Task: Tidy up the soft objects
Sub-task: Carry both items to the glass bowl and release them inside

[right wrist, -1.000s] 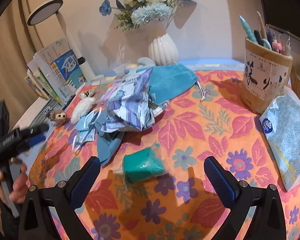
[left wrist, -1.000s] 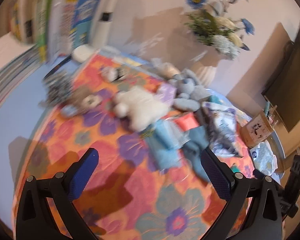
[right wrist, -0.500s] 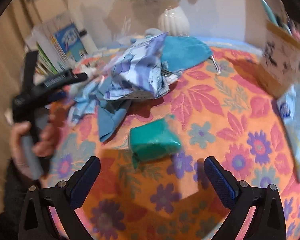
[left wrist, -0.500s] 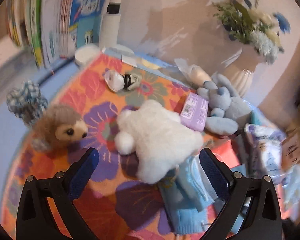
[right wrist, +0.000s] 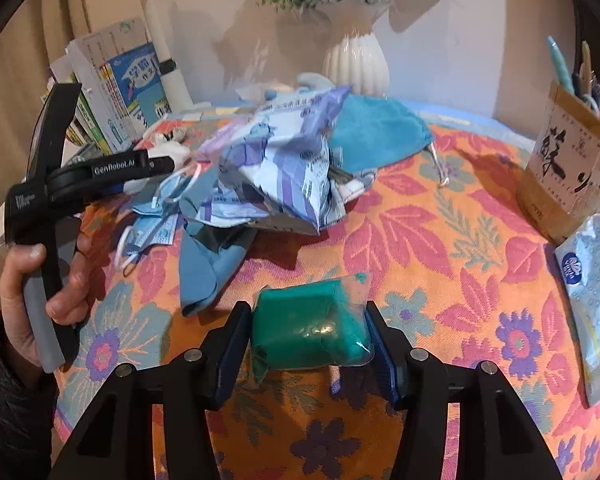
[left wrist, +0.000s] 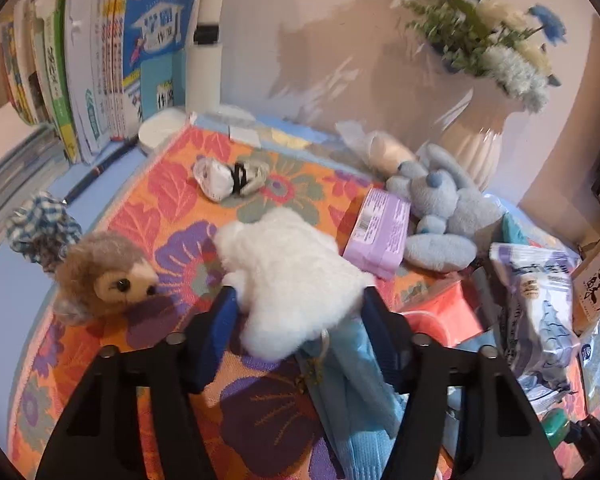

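Note:
My left gripper (left wrist: 297, 308) is shut on a white plush toy (left wrist: 287, 276) that lies on the floral cloth (left wrist: 171, 196). A brown plush animal (left wrist: 103, 280) sits to its left and a blue plush rabbit (left wrist: 444, 216) to its right, beside a purple packet (left wrist: 380, 232). My right gripper (right wrist: 306, 320) is shut on a green soft packet in clear wrap (right wrist: 312, 328) resting on the floral cloth (right wrist: 420, 248). The left gripper also shows at the left of the right wrist view (right wrist: 155, 164), held by a hand.
Books (left wrist: 79, 60) stand at the back left, a white vase with flowers (left wrist: 480, 140) at the back right. A pile of blue masks and tissue packs (right wrist: 275, 168) lies mid-table. A pen holder (right wrist: 572, 160) and a tissue pack (right wrist: 596, 280) stand at the right.
Both grippers moved forward and closed: the left one onto the white plush toy, the right one onto the green packet.

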Action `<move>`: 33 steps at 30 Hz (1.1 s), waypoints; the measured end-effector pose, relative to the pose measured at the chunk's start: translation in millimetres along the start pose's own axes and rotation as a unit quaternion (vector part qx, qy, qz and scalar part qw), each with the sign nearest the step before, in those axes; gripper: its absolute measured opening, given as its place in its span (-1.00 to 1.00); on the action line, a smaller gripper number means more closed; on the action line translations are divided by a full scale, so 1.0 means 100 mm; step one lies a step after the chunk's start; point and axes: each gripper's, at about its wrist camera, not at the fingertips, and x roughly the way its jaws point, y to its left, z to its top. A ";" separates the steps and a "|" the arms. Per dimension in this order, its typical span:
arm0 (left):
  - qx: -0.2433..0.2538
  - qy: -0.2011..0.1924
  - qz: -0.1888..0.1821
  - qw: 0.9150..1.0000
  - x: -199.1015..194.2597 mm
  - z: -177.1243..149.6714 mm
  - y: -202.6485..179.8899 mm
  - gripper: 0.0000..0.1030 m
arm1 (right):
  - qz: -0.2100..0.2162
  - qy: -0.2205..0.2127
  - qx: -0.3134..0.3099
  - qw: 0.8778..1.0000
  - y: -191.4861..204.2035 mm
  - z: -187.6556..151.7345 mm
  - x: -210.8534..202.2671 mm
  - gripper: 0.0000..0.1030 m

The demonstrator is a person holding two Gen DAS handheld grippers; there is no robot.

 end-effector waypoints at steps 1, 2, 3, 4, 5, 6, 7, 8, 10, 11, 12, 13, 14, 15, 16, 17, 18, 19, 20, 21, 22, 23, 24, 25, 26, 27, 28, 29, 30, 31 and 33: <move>-0.001 -0.005 -0.003 1.000 -0.02 -0.01 0.01 -0.07 | -0.001 -0.006 0.000 1.000 0.00 0.00 -0.02 0.05; -0.002 -0.008 -0.007 1.000 -0.04 -0.01 0.02 -0.14 | -0.001 -0.016 0.001 1.000 0.00 -0.01 -0.06 0.05; -0.003 -0.010 -0.012 1.000 -0.06 -0.01 0.02 -0.18 | 0.000 -0.025 0.003 1.000 -0.01 -0.02 -0.09 0.05; -0.002 -0.012 -0.018 1.000 -0.08 -0.01 0.01 -0.29 | 0.004 -0.037 0.007 0.999 -0.03 -0.03 -0.14 0.05; 0.002 -0.012 -0.022 1.000 -0.09 -0.01 0.00 -0.45 | 0.006 -0.046 0.012 0.999 -0.04 -0.04 -0.18 0.05; 0.006 -0.009 -0.025 1.000 -0.10 -0.02 -0.01 -0.53 | 0.008 -0.055 0.016 0.998 -0.06 -0.04 -0.21 0.05; 0.008 -0.006 -0.029 1.000 -0.10 -0.02 -0.02 -0.71 | 0.011 -0.063 0.023 0.998 -0.08 -0.05 -0.24 0.05; 0.009 0.001 -0.026 1.000 -0.10 -0.01 -0.03 -0.71 | 0.015 -0.069 0.030 0.997 -0.11 -0.06 -0.27 0.05; 0.007 0.020 -0.017 1.000 -0.06 0.01 -0.04 -0.50 | 0.022 -0.072 0.040 0.996 -0.15 -0.06 -0.30 0.05; 0.002 0.046 -0.011 0.999 0.00 0.04 -0.03 0.06 | 0.025 -0.071 0.042 0.996 -0.15 -0.06 -0.30 0.05; -0.014 0.073 -0.006 0.997 0.07 0.07 0.00 0.37 | 0.026 -0.071 0.044 0.996 -0.16 -0.07 -0.31 0.05; -0.035 0.078 -0.012 0.996 0.09 0.10 0.04 0.82 | 0.026 -0.070 0.045 0.996 -0.15 -0.07 -0.31 0.05; -0.049 0.070 -0.022 0.996 0.09 0.11 0.07 0.95 | 0.024 -0.068 0.043 0.996 -0.14 -0.07 -0.30 0.05; -0.059 0.064 -0.026 0.996 0.09 0.14 0.09 0.95 | 0.022 -0.065 0.041 0.997 -0.12 -0.06 -0.29 0.05; -0.065 0.067 -0.024 0.995 0.11 0.17 0.09 0.95 | 0.021 -0.062 0.037 0.997 -0.10 -0.06 -0.28 0.05; -0.069 0.072 -0.024 0.995 0.14 0.21 0.09 0.95 | 0.020 -0.062 0.033 0.997 -0.10 -0.06 -0.27 0.05; -0.073 0.077 -0.021 0.994 0.20 0.25 0.08 0.95 | 0.019 -0.063 0.030 0.997 -0.09 -0.07 -0.28 0.05; -0.074 0.086 -0.009 0.994 0.27 0.29 0.06 0.92 | 0.020 -0.065 0.026 0.997 -0.07 -0.08 -0.29 0.05; -0.073 0.097 0.003 0.993 0.35 0.31 0.05 0.69 | 0.020 -0.067 0.024 0.997 -0.07 -0.08 -0.29 0.05; -0.070 0.107 0.006 0.992 0.43 0.33 0.04 0.41 | 0.021 -0.069 0.024 0.997 -0.07 -0.08 -0.29 0.05; -0.067 0.119 0.002 0.991 0.50 0.34 0.03 0.07 | 0.023 -0.069 0.024 0.997 -0.07 -0.08 -0.29 0.05; -0.058 0.108 0.010 0.992 0.50 0.36 0.00 -0.07 | 0.025 -0.068 0.025 0.997 -0.08 -0.08 -0.29 0.05; -0.052 0.102 0.011 0.993 0.47 0.37 -0.01 -0.12 | 0.027 -0.067 0.027 0.997 -0.08 -0.08 -0.29 0.05; -0.048 0.095 0.007 0.994 0.43 0.38 -0.02 -0.18 | 0.029 -0.067 0.029 0.997 -0.09 -0.08 -0.28 0.05; -0.050 0.085 0.003 0.995 0.37 0.39 -0.03 -0.18 | 0.032 -0.067 0.031 0.997 -0.11 -0.08 -0.29 0.05; -0.051 0.074 -0.005 0.996 0.27 0.39 -0.04 -0.18 | 0.033 -0.069 0.033 0.997 -0.11 -0.08 -0.29 0.05; -0.048 0.061 -0.020 0.997 0.14 0.39 -0.07 -0.18 | 0.036 -0.073 0.034 0.996 -0.12 -0.09 -0.31 0.05; -0.045 0.050 -0.032 0.997 0.02 0.39 -0.10 -0.18 | 0.040 -0.080 0.035 0.995 -0.13 -0.09 -0.34 0.05; -0.037 0.036 -0.042 0.998 -0.13 0.39 -0.19 -0.18 | 0.042 -0.090 0.035 0.994 -0.13 -0.10 -0.37 0.05; -0.025 0.026 -0.048 0.998 -0.26 0.39 -0.28 -0.18 | 0.039 -0.098 0.038 0.994 -0.13 -0.09 -0.38 0.05; 0.013 0.006 -0.065 0.998 -0.54 0.40 -0.54 -0.18 | 0.018 -0.098 0.052 0.994 -0.15 -0.06 -0.38 0.05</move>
